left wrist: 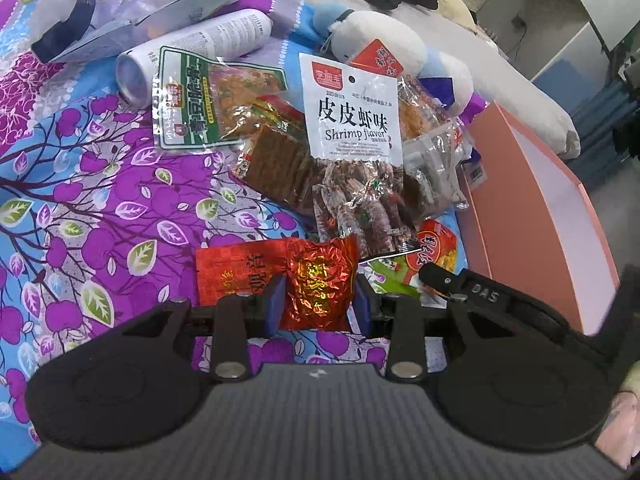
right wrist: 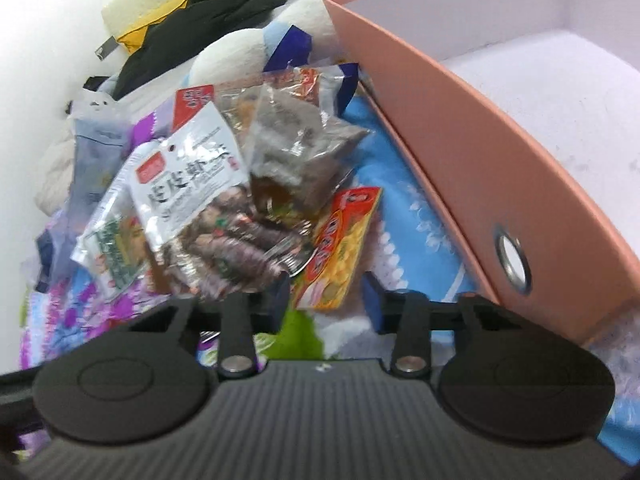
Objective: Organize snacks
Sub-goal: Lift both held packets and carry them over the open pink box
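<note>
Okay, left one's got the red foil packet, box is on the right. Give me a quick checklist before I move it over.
1. Left gripper shut on the red foil packet: ok, both pads press its sides.
2. Packet clear of the snack pile: cannot tell; its top edge overlaps the shrimp flavor bag in the left wrist view.
3. Pink box open, no lid: ok.
4. Room inside the box: ok, the white floor that shows is bare.
5. Right gripper out of the way: not ok, it sits between pile and box, by the orange snack packet.
6. Right gripper holding anything: cannot tell, blurred.
</note>
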